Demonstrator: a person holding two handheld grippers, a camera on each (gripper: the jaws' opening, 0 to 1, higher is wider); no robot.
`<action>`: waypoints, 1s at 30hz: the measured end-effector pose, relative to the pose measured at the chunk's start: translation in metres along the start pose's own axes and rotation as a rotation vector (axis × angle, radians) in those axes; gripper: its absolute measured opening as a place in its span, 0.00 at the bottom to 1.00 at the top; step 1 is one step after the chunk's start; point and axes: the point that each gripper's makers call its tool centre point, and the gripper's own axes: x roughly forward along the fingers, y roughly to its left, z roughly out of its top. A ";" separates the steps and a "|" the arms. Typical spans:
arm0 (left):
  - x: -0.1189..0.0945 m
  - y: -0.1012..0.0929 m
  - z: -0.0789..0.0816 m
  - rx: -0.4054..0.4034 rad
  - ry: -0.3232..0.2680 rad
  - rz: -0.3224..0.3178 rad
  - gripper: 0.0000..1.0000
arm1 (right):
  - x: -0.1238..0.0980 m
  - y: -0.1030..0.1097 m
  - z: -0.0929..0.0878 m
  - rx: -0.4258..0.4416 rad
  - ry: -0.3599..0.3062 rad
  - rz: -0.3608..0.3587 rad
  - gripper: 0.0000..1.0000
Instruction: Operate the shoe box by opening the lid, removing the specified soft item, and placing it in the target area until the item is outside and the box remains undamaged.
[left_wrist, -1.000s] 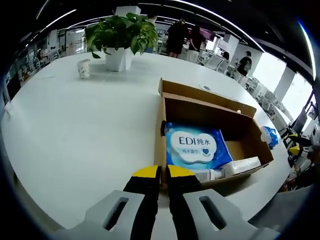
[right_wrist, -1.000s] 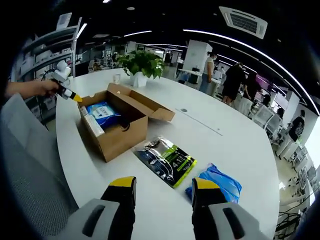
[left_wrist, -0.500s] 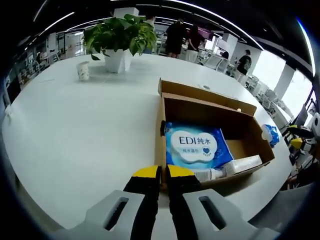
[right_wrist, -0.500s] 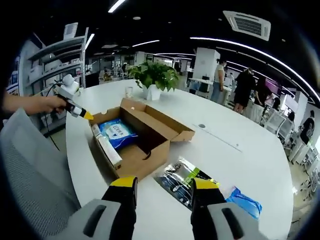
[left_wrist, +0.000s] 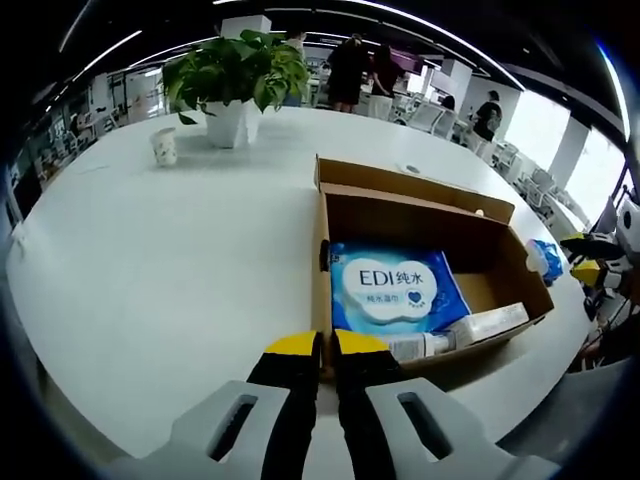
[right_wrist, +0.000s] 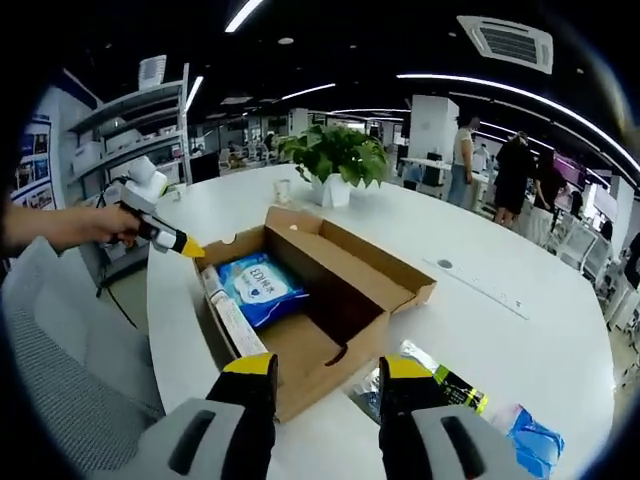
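Note:
The brown shoe box (left_wrist: 322, 240) lies open on the white table, its lid (left_wrist: 410, 190) folded back flat. Inside are a blue wet-wipe pack (left_wrist: 393, 290) and a white tube-like carton (left_wrist: 480, 328) along the near end. My left gripper (left_wrist: 327, 345) is shut at the box's near left corner, with the wall running in between its tips. In the right gripper view the box (right_wrist: 330, 375), the wipe pack (right_wrist: 262, 285) and the carton (right_wrist: 235, 325) lie just ahead of my open right gripper (right_wrist: 327, 368), which holds nothing. The left gripper (right_wrist: 188, 246) touches the far corner.
A black-and-green packet (right_wrist: 440, 385) and a blue bag (right_wrist: 530, 440) lie on the table right of the box. A potted plant (left_wrist: 235, 75) and a paper cup (left_wrist: 163, 145) stand at the back. People stand beyond the table. A grey chair (right_wrist: 60, 380) is at the left.
The right gripper has come much closer to the box, from over the packet and blue bag to the box's near end. The left gripper and the box have stayed put.

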 end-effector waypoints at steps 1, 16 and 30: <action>0.000 0.000 0.000 0.001 0.000 0.001 0.02 | 0.004 0.002 0.000 0.003 0.004 0.007 0.38; 0.001 -0.001 0.000 0.005 0.008 0.004 0.02 | 0.064 0.019 0.004 0.060 0.055 0.061 0.34; 0.001 -0.001 0.000 0.015 0.015 0.011 0.02 | 0.097 0.026 0.000 0.042 0.118 0.087 0.35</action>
